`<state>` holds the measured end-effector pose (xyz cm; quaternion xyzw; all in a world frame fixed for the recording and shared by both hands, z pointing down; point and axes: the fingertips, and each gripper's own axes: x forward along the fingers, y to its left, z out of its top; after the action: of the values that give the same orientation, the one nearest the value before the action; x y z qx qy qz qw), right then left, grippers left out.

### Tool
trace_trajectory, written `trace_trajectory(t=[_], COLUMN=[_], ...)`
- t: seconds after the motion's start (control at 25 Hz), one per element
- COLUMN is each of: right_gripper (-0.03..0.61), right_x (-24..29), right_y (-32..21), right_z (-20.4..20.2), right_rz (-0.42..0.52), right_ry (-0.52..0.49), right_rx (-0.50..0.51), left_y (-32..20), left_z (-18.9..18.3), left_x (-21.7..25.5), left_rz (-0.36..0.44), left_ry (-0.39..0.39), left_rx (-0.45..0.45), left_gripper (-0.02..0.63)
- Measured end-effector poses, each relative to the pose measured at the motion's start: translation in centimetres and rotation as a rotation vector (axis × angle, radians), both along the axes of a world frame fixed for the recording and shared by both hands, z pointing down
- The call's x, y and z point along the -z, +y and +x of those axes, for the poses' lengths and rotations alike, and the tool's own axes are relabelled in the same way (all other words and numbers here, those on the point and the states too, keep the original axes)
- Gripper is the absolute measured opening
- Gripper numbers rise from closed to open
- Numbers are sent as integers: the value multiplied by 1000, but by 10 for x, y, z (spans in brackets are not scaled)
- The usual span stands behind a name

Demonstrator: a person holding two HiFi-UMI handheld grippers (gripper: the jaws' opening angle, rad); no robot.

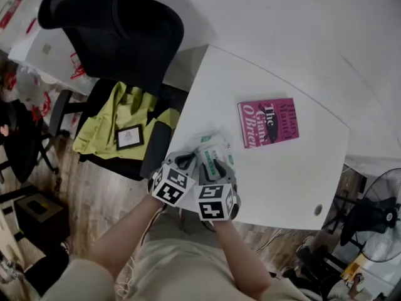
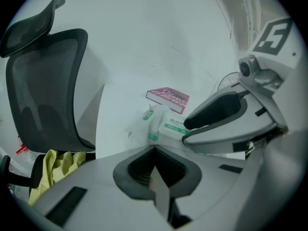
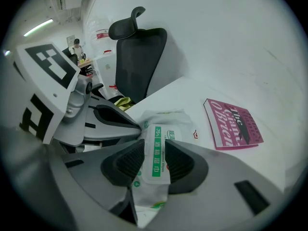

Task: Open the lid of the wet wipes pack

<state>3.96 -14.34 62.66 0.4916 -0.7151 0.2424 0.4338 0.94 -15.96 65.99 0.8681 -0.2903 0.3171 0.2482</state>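
Note:
The wet wipes pack (image 1: 212, 148) is white with green print and lies at the near edge of the white table (image 1: 285, 180). In the right gripper view, its lid (image 3: 156, 160) with the green label stands between the pads of my right gripper (image 3: 154, 141), filling the gap and touching both. My left gripper (image 2: 154, 149) sits just left of it, its jaws closed on a thin pale flap (image 2: 162, 192) that seems to be the pack's wrapper edge. In the head view both grippers, left (image 1: 188, 162) and right (image 1: 217, 167), crowd over the pack and hide most of it.
A pink book (image 1: 268, 122) lies on the table beyond and to the right of the pack. A black office chair (image 1: 119, 36) with a yellow-green garment (image 1: 119, 118) stands left of the table. A fan (image 1: 383, 224) is on the floor at the right.

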Motion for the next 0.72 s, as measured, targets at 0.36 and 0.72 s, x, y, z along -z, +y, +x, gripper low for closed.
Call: trace_trajectory(t=[0.36,0.72], right_gripper=[158,212], right_x=[-5,-8], right_y=[2,-3], right_z=[-4,2], right_rz=[17,19], right_ry=[68,100], right_rx=[80,44], left_y=[-2,-2], left_z=[0,-2], left_x=[0,0], left_rz=[1,-15], left_ry=[6,13], left_rx=[-4,-8], left_gripper=[21,21])
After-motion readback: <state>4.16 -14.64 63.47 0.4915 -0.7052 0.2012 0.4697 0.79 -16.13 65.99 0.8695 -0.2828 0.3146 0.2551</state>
